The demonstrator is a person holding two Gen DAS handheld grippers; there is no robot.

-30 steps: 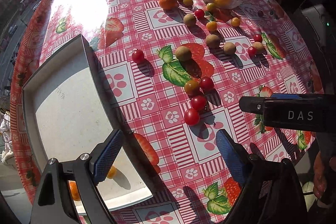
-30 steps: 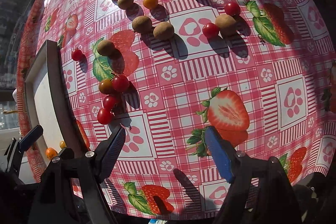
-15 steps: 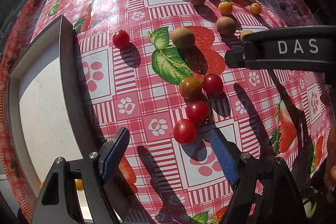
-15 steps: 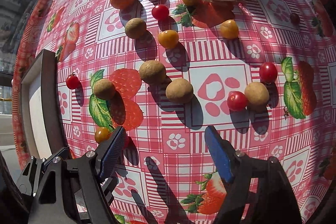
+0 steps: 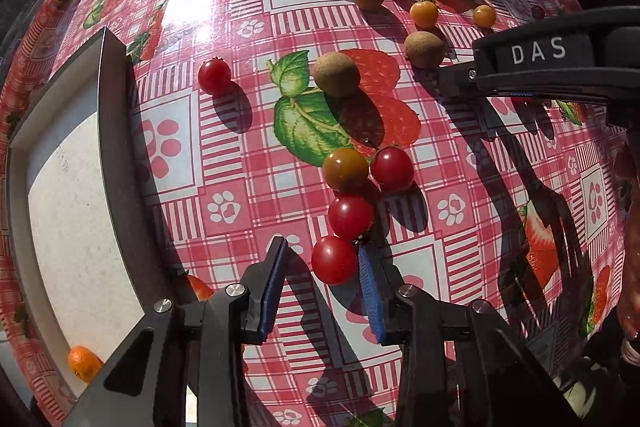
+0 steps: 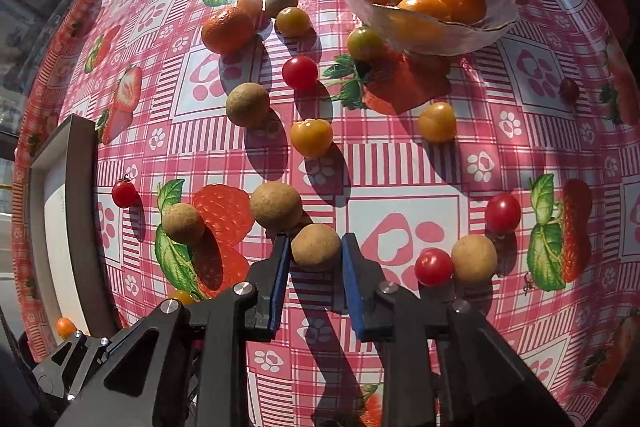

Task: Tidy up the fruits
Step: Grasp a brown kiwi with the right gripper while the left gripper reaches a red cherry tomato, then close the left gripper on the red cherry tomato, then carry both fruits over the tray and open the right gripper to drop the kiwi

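Left wrist view puts the nearest red cherry tomato [image 5: 334, 259] between the blue pads of my left gripper [image 5: 320, 267]; the right pad touches it, the left pad stands off, so the jaws are narrowed around it but not yet clamped. On the right wrist view, my right gripper [image 6: 311, 251] brackets a tan longan [image 6: 315, 247] just as closely, and I cannot tell whether it grips.

I judge the sorting barely begun. The grey tray [image 5: 116, 131] at the left holds only a small orange fruit [image 5: 82, 363] in its near corner, and the glass bowl [image 6: 492, 31] holds a handful of orange ones. Most fruit lies loose on the strawberry tablecloth [image 6: 400, 163]: more red tomatoes, brown longans, yellow berries and a tangerine [image 6: 227, 29], spread between tray and bowl.
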